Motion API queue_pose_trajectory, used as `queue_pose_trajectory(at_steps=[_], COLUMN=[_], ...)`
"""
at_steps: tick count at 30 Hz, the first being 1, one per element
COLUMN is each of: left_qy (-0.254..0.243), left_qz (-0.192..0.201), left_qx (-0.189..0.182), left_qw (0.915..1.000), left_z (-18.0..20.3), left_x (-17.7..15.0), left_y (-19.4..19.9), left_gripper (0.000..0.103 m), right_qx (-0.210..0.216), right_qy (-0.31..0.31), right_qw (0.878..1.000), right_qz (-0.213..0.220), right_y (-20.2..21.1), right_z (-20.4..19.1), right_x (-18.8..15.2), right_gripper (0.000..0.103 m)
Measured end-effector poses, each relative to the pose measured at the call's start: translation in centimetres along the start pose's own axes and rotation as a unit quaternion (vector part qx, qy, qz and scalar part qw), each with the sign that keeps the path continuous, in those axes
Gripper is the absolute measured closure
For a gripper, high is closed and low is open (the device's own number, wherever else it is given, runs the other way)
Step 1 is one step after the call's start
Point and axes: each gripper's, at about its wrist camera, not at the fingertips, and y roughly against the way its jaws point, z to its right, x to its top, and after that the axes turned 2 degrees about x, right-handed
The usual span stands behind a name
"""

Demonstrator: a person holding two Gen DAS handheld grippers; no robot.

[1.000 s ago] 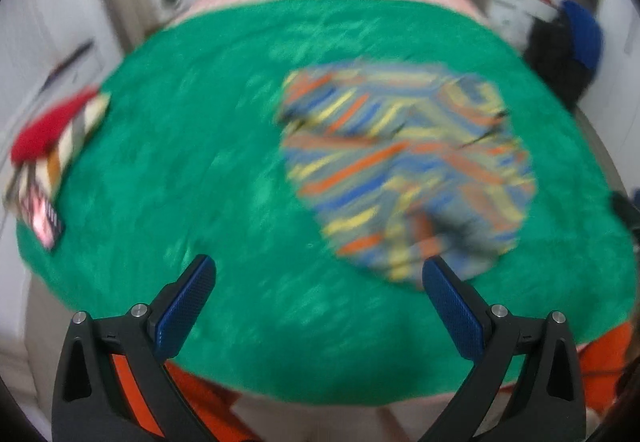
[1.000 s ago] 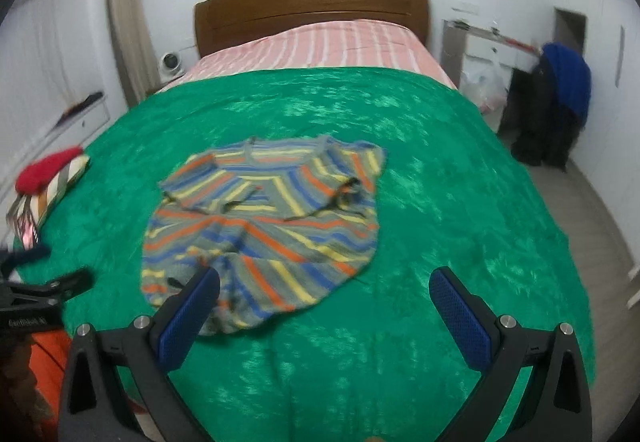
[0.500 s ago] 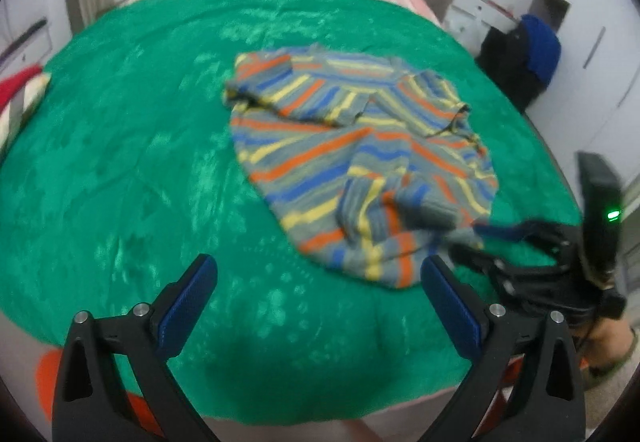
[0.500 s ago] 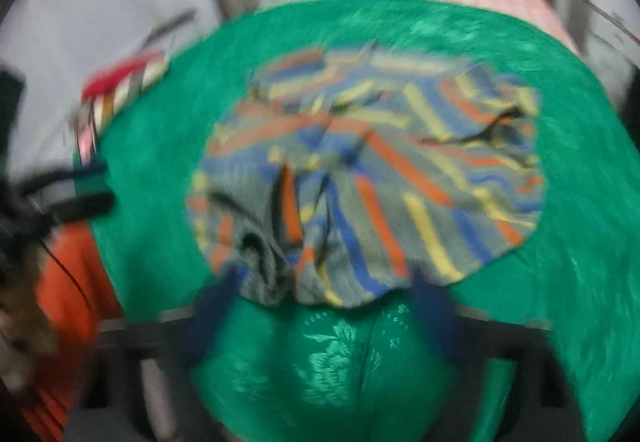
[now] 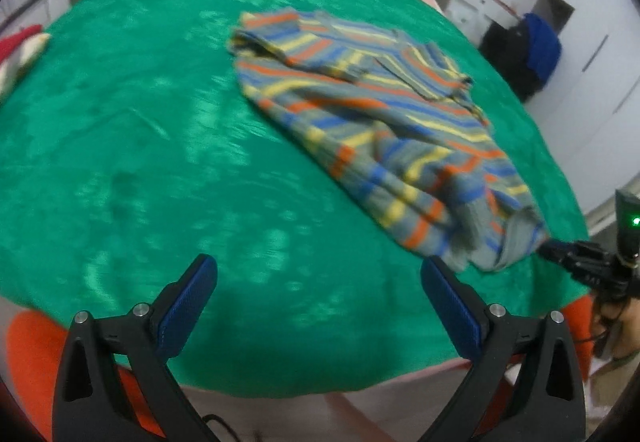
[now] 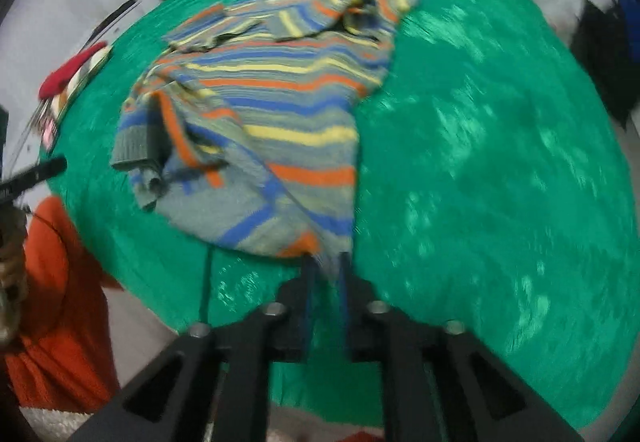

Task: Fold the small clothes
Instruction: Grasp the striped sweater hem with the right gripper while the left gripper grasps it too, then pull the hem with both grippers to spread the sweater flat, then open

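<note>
Striped sweater (image 6: 272,114) spread crumpled on the green blanket (image 6: 500,162), hem nearest the bed's foot. Right tongs (image 6: 325,262) pinched narrow on that hem corner, likely to pull it flat. Left tongs (image 5: 320,274) wide, empty, beside the sweater. Half a second ago: right tongs wide, nothing gripped.

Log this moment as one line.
left tongs open, empty | right tongs shut on striped sweater hem | green blanket

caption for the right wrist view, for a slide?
Right gripper shut on the striped sweater's near edge, on green bedspread.
</note>
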Motion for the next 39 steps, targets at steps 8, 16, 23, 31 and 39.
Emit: queue_pose_trajectory(at_steps=[8, 16, 23, 31, 39], left_qy=[0.028, 0.069, -0.027, -0.014, -0.053], left_qz=[-0.025, -0.029, -0.076, -0.066, -0.081], left_qx=[-0.041, -0.075, -0.008, 0.020, 0.087], left_qw=[0.9985, 0.9944, 0.9967, 0.9975, 0.9914], left_z=[2.9, 0.2, -5.4, -7.0, -5.8], left_x=[2.5, 3.6, 1.9, -1.5, -2.7], left_y=[-5.1, -4.1, 1.3, 1.2, -2.3], left_gripper=[0.030, 0.098, 0.096, 0.035, 0.035], right_qx=[0.235, 0.158, 0.131, 0.161, 0.209], right_qy=[-0.179, -0.227, -0.152, -0.232, -0.252], right_qw=[0.955, 0.960, 0.980, 0.959, 0.945], right_qz=[0.034, 0.042, -0.012, 0.011, 0.007], right_y=[0.0, -3.1, 3.0, 1.8, 1.0], right_z=[0.1, -0.4, 0.1, 4.0, 4.5], right_x=[-2.8, 0.1, -4.9, -6.8, -5.2], right_gripper=[0.045, 0.098, 0.096, 0.035, 0.028])
